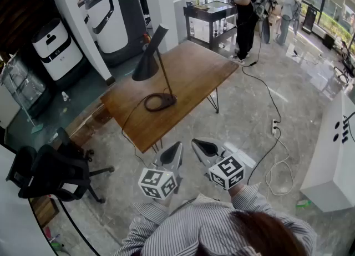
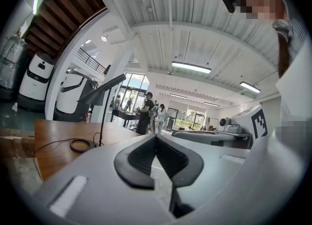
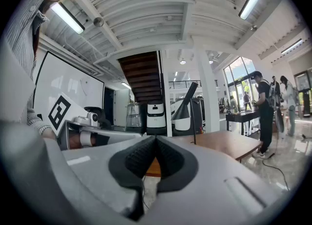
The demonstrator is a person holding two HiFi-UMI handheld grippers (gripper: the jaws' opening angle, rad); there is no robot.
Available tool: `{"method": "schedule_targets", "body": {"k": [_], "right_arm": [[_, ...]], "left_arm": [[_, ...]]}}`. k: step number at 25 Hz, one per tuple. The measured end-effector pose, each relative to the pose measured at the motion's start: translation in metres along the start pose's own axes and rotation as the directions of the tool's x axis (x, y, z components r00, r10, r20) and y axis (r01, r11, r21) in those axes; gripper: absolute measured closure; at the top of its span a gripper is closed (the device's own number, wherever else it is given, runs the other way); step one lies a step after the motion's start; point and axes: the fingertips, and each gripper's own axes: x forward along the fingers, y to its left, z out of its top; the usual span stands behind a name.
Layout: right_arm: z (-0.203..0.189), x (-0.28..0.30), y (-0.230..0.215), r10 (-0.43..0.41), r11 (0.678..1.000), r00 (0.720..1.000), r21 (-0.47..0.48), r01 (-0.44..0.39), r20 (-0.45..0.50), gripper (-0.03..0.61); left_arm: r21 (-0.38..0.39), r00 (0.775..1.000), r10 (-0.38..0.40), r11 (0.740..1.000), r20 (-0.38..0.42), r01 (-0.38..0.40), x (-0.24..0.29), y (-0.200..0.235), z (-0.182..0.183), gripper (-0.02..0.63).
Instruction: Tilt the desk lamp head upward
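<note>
A black desk lamp [image 1: 148,63] with a slanted cone shade, thin stem and ring base stands near the middle of a brown wooden table [image 1: 194,74], its shade opening facing down. The left gripper [image 1: 178,146] and right gripper [image 1: 195,142] hang side by side over the floor off the table's near corner. They are well apart from the lamp and point towards it. Each has its jaws pressed together with nothing between them.
</note>
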Motion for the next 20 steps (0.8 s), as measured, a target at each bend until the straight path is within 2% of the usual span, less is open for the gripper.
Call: {"method": "schedule_targets", "body": {"k": [13,20], "right_arm": [[-0.004,0.001,-0.016,-0.033,0.999,0.999,-0.004,0.033,-0.024,0.577],[-0.002,0.001,-0.012,-0.004,1.0,1.0,0.009,0.004,0.008,0.577]], "left_arm": [[-0.004,1.0,0.006,1.0,-0.017,-0.006,0.014,0.001,-0.004,0.617],[-0.011,1.0,0.02,1.0,-0.024,-0.02,0.015,0.001,-0.007,0.617]]}}
